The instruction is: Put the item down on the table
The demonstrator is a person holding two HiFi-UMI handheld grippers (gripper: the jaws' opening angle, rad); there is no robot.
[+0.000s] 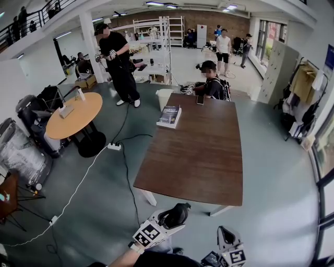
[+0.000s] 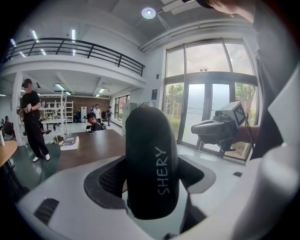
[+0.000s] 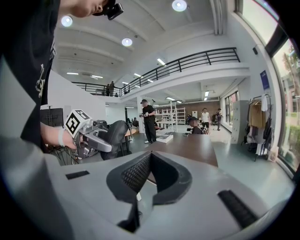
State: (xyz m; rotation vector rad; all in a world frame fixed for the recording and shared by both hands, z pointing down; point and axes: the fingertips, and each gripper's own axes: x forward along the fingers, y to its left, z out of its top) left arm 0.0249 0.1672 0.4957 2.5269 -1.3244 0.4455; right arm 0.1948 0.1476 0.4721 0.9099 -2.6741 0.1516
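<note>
Bright, even light from ceiling lamps (image 3: 178,5) and tall windows (image 2: 206,93) (glare there), with fisheye bending and dark corners.

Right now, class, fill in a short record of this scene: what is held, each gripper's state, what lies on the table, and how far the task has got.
Held thing: black item, oblong, printed SHERY
Left gripper: shut on the black item
Right gripper: shut, holding nothing
Table: brown, rectangular
On table, far end: book, phone
Task status: black item not yet put down; it appears short of the table's near edge
</note>
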